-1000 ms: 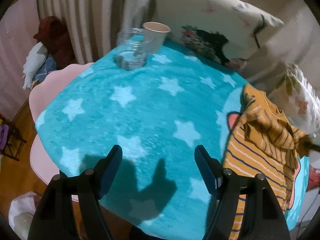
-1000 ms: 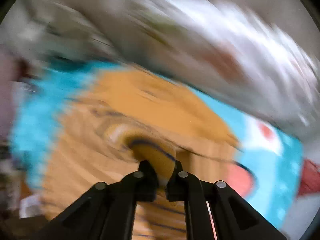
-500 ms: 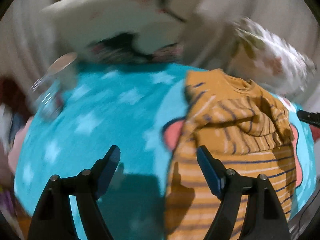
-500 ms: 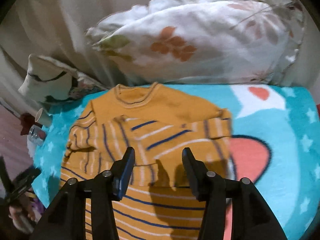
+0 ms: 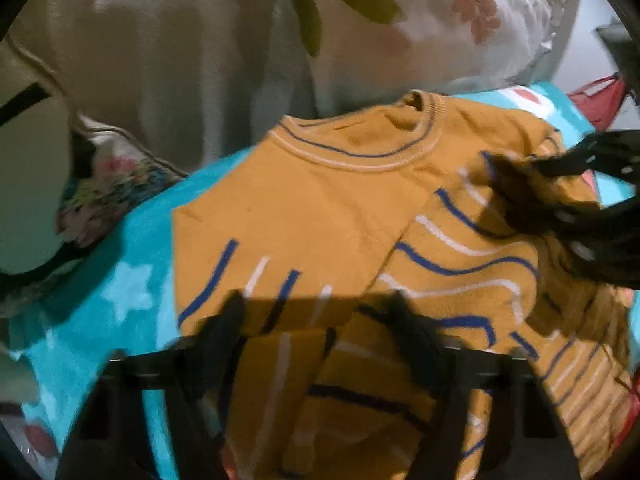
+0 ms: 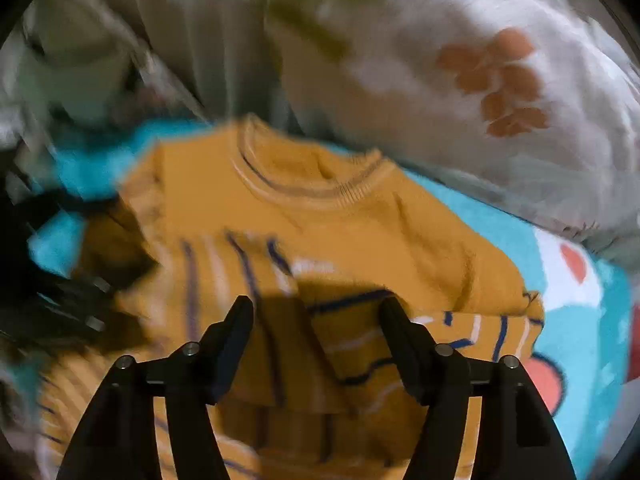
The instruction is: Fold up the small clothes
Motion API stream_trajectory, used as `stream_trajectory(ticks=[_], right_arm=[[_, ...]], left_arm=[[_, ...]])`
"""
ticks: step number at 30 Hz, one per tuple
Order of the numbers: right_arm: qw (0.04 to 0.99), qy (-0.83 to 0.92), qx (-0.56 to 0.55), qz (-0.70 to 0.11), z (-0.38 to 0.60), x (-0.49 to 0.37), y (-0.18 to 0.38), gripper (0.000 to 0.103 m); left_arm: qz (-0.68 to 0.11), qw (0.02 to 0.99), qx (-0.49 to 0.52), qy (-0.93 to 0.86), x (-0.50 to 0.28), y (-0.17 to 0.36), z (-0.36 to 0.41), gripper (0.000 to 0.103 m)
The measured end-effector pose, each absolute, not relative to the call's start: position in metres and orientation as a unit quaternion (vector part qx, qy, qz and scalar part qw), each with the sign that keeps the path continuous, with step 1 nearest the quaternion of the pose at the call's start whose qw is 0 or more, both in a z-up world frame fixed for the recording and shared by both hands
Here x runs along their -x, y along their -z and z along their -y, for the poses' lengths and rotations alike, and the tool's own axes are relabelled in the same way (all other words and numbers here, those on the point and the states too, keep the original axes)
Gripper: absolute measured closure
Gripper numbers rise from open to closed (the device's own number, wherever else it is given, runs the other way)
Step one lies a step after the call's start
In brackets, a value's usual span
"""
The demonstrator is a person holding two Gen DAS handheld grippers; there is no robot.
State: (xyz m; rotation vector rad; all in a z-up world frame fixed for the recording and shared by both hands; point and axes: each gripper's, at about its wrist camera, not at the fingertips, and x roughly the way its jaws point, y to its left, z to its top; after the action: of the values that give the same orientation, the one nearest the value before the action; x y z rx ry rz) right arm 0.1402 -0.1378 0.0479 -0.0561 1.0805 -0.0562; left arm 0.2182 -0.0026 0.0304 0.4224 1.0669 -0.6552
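Lying near the blue blanket's (image 5: 132, 292) back edge, the yellow sweater (image 5: 320, 208) is getting folded: sleeves are in, body is left. Both grippers, left (image 5: 316, 320) and right (image 6: 316, 316), have just been closing, fingers part open around loose cloth.

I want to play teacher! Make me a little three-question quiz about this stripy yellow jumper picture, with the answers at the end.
1. True or false: the yellow jumper lies on a blue blanket with white stars.
2. What colour are the flowers on the white pillow behind the jumper? A green, B orange, C purple.
3. Fill in: both the left gripper and the right gripper hover over the jumper with their jaws ____.

Key: 1 true. 2 B. 3 open; both have just been closing, fabric lies between the fingers, but the pads do not visibly press it.
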Motion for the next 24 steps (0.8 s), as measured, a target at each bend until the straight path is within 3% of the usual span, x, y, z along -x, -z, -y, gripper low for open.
stream_trajectory(ticks=[1, 2, 5, 10, 14, 15, 17, 18, 19, 20, 24], right_arm=[[0.847, 0.038, 0.054, -0.528, 0.136, -0.144, -0.040, 0.091], [0.842, 0.045, 0.065, -0.534, 0.137, -0.144, -0.037, 0.095], [0.859, 0.051, 0.054, -0.507, 0.148, -0.141, -0.063, 0.095], [0.910, 0.051, 0.004, -0.412, 0.168, -0.117, -0.153, 0.095], [0.922, 0.017, -0.012, -0.385, 0.162, -0.072, -0.182, 0.095], [0.921, 0.003, -0.008, -0.389, 0.155, -0.058, -0.179, 0.095], [0.906, -0.013, 0.012, -0.424, 0.141, -0.025, -0.157, 0.093], [0.894, -0.013, 0.022, -0.448, 0.137, -0.012, -0.139, 0.089], [0.875, -0.004, 0.035, -0.483, 0.136, 0.002, -0.116, 0.085], [0.857, 0.015, 0.046, -0.513, 0.138, 0.012, -0.096, 0.078], [0.825, 0.047, -0.036, -0.561, 0.170, 0.038, -0.068, 0.077]], left_arm=[[-0.505, 0.783, -0.188, 0.312, -0.220, -0.033, 0.001, 0.093], [-0.509, 0.781, -0.182, 0.313, -0.221, -0.038, -0.002, 0.103], [-0.477, 0.808, -0.196, 0.285, -0.217, -0.062, -0.016, 0.103], [-0.443, 0.847, -0.123, 0.267, -0.206, -0.118, -0.069, 0.103], [-0.433, 0.862, -0.054, 0.259, -0.173, -0.139, -0.117, 0.103], [-0.436, 0.863, -0.034, 0.252, -0.160, -0.137, -0.134, 0.101], [-0.452, 0.862, -0.014, 0.229, -0.148, -0.127, -0.155, 0.080], [-0.457, 0.863, -0.009, 0.216, -0.142, -0.121, -0.164, 0.060], [-0.461, 0.865, -0.005, 0.199, -0.134, -0.114, -0.170, 0.052], [-0.470, 0.865, 0.002, 0.178, -0.125, -0.106, -0.183, 0.052], [-0.494, 0.858, 0.033, 0.133, -0.107, -0.089, -0.212, 0.049]])
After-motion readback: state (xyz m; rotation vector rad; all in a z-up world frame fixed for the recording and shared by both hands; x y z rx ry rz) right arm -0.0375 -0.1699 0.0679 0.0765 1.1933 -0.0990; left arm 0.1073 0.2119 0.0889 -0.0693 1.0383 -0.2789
